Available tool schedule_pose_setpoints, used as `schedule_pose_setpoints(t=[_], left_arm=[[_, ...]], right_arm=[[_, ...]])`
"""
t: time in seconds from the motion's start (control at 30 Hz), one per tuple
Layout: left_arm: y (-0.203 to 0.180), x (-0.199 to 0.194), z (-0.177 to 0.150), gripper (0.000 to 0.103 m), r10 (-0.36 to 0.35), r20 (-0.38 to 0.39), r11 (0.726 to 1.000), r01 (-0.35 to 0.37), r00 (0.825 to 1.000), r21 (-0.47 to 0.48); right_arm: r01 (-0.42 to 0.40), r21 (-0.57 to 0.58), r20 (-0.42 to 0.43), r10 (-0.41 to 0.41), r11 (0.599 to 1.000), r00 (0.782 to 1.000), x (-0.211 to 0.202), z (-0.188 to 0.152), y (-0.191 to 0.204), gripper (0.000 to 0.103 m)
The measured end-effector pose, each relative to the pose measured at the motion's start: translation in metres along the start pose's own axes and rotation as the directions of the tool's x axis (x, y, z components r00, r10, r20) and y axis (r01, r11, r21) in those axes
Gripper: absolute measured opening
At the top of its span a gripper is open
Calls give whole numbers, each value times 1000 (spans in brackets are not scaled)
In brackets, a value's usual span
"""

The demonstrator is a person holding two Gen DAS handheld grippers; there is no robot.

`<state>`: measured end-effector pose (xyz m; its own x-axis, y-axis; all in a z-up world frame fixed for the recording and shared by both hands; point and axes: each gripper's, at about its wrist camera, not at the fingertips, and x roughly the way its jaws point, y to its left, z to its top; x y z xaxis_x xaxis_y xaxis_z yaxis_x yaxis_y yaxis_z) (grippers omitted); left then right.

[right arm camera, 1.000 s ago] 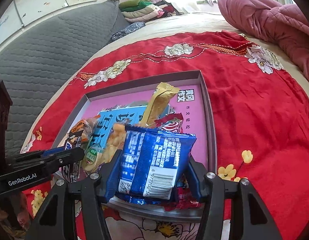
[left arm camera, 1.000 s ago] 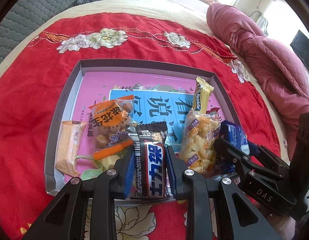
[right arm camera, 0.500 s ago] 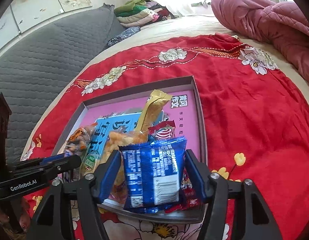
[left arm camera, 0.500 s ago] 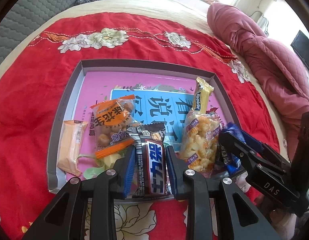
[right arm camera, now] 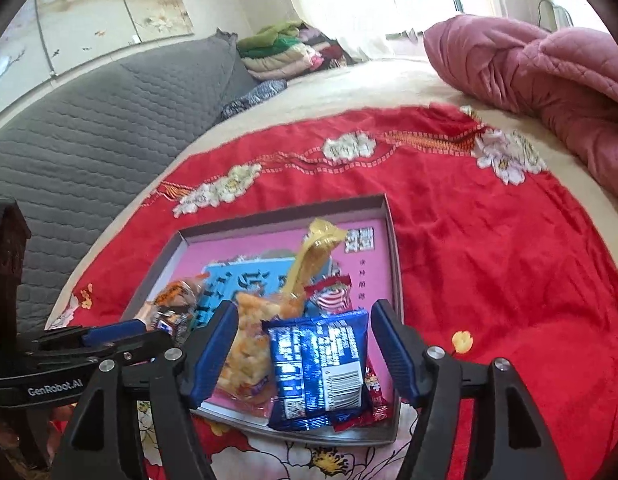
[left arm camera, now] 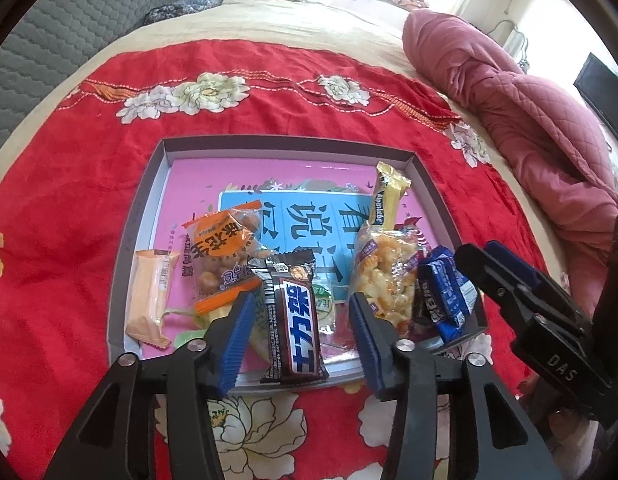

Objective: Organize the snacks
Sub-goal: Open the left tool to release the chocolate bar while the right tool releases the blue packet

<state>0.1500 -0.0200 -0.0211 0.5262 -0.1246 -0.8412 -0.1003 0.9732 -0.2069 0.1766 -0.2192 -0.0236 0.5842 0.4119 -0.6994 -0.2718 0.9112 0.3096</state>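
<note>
A grey tray (left arm camera: 141, 216) with a pink lining lies on the red floral cloth and holds several snacks. My left gripper (left arm camera: 303, 336) is open, its jaws apart on either side of a brown chocolate bar (left arm camera: 295, 318) that lies over the tray's near rim. My right gripper (right arm camera: 309, 356) is open around a blue packet (right arm camera: 321, 368) that rests in the tray's near right corner. The blue packet also shows in the left wrist view (left arm camera: 445, 296). Beside it lie a clear bag of yellow puffs (left arm camera: 383, 270), an orange nut bag (left arm camera: 221, 248), a peach packet (left arm camera: 151, 296) and a yellow bar (left arm camera: 387, 196).
The tray (right arm camera: 393, 248) sits on a bed with a red cloth (left arm camera: 69, 208). A pink quilt (left arm camera: 541, 120) lies at the right, a grey padded headboard (right arm camera: 89, 128) at the left, folded clothes (right arm camera: 285, 52) at the back.
Both grippers have opened and let go: the left released the chocolate bar, the right released the blue packet. Both have drawn back from the tray.
</note>
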Motion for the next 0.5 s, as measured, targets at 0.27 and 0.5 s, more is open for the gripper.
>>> schedule_pose_setpoints(t=[0.27,0.5], left_arm=[[0,-17,-10,60,-4,5,1000,4,1000,4],[9,-33,-29,64,1,-1,1000,-1,1000,-1]], right_arm=[[15,-33,44,-14,999,999,-28,-10,16,79],[45,5,35,-45,999,998,-48,-27,21,88]])
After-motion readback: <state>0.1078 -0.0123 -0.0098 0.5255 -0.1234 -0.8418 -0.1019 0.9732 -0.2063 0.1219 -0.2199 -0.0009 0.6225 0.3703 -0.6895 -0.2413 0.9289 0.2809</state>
